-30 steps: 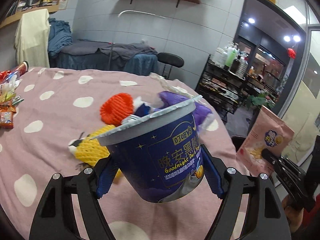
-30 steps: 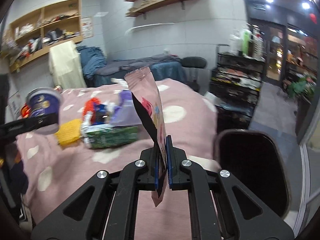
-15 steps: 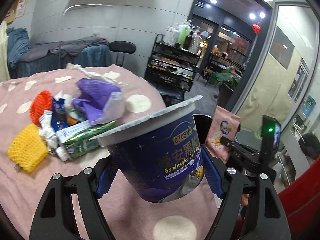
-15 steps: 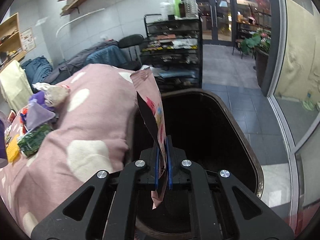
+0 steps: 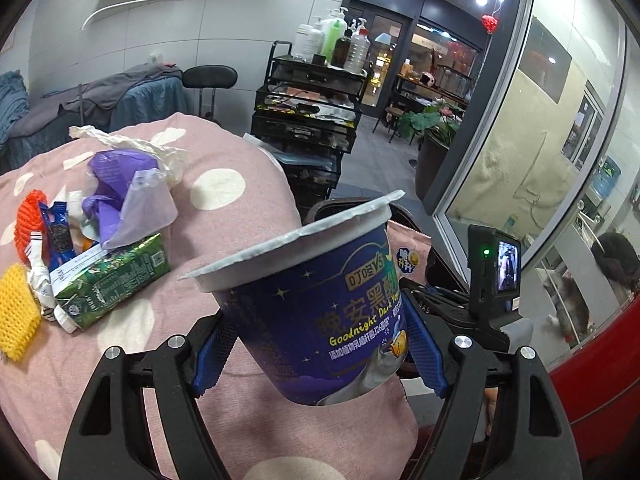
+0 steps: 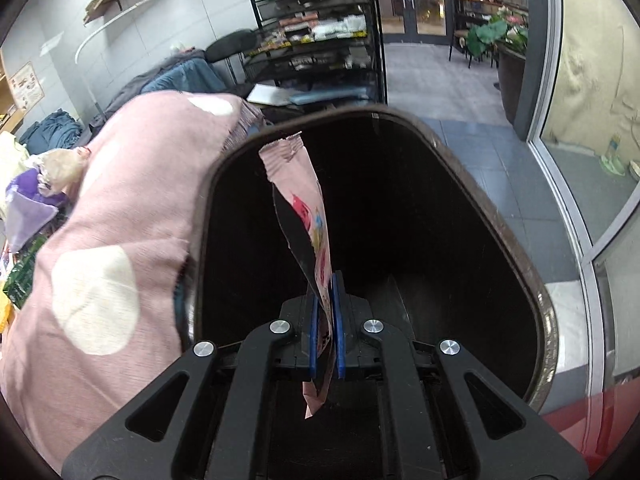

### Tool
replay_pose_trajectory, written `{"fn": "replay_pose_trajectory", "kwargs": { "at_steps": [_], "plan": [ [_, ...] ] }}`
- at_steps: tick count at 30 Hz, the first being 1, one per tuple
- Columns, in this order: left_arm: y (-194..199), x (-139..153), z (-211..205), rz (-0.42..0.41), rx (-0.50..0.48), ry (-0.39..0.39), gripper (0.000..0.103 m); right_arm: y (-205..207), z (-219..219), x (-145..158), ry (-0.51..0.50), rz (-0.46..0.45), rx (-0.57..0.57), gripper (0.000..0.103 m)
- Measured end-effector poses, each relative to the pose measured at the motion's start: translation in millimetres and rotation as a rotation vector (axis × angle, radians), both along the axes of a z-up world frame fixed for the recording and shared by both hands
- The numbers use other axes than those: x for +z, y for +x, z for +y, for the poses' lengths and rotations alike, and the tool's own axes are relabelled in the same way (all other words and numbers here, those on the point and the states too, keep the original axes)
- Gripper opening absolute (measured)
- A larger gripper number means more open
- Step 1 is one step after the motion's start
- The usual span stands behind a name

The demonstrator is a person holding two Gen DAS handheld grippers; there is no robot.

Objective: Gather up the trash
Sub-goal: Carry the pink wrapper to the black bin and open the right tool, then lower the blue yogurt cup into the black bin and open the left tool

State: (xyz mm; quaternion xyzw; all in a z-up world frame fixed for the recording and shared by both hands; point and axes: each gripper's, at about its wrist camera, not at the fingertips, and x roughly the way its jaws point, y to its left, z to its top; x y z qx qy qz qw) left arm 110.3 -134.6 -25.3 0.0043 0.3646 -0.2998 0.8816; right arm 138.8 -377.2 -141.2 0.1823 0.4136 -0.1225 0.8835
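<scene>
the blue cup (image 5: 320,312) reads "goodnight" in yellow script, with large chinese characters above it and a line of small white chinese print below it. print on the green carton (image 5: 116,284), left of the cup, is too small to read.

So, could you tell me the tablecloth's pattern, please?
Pink tablecloth with large cream dots, clearest from the left wrist.

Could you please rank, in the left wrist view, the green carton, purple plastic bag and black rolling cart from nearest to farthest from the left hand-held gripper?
1. Green carton, on the tablecloth, left.
2. Purple plastic bag, just behind the carton.
3. Black rolling cart, on the floor beyond the table.
</scene>
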Motion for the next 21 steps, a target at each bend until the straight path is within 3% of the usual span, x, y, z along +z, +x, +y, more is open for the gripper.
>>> {"fn": "replay_pose_trajectory", "kwargs": {
  "at_steps": [1, 3, 4, 5, 12, 21],
  "plan": [
    [0.5, -1.1, -2.5, 0.002, -0.004, 0.004, 0.076, -0.2, 0.2, -2.7, 0.011, 0.004, -0.003, 0.013],
    [1.2, -2.6, -7.6, 0.009, -0.013, 0.008, 0.076, -1.4, -1.6, -6.9, 0.029, 0.010, -0.013, 0.042],
    [1.3, -3.0, -8.8, 0.011, -0.016, 0.010, 0.076, -4.6, -0.2, -7.1, 0.024, 0.002, -0.024, 0.071],
    [1.6, -4.1, -10.9, 0.012, -0.018, 0.016, 0.076, -7.9, 1.3, -6.0, 0.012, -0.012, -0.033, 0.081],
    [9.8, -4.6, -16.6, 0.032, -0.025, 0.022, 0.076, -21.2, 1.5, 9.7, -0.042, -0.072, -0.047, 0.085],
    [20.3, -9.5, -45.7, 0.058, -0.067, 0.053, 0.076, -48.5, -20.0, 47.8, -0.096, -0.181, -0.159, 0.092]
  ]
}}
